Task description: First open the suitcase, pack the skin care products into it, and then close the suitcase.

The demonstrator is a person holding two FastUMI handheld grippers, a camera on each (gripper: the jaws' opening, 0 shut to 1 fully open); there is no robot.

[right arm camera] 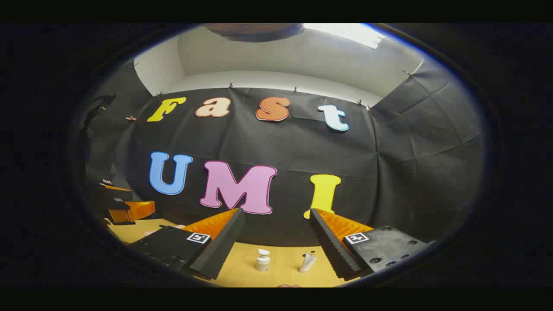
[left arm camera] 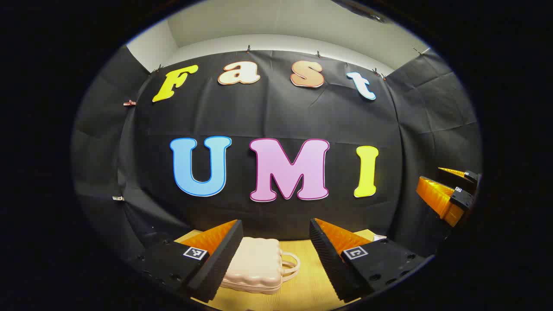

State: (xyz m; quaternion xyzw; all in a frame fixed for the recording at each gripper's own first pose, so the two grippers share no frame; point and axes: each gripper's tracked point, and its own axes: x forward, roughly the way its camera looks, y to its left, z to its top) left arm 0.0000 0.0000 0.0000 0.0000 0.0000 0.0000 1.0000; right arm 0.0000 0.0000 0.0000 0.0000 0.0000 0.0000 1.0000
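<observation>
The closed pink suitcase (left arm camera: 255, 265) lies flat on the tabletop (left arm camera: 302, 280) between the left gripper's (left arm camera: 275, 255) spread fingers. A pump bottle (right arm camera: 262, 260) and, probably, a tube (right arm camera: 307, 262) stand between the right gripper's (right arm camera: 276, 248) spread fingers.

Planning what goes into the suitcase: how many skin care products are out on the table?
2, both standing on the wooden table ahead of the right gripper: a small white pump bottle on the left and a white tube right of it. The gripper's fingers may hide others.

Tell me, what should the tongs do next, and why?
Probably lower the left tongs toward the suitcase to open it. It lies shut on the table, and the pump bottle and tube still wait outside. Both tongs are open, holding nothing.
</observation>
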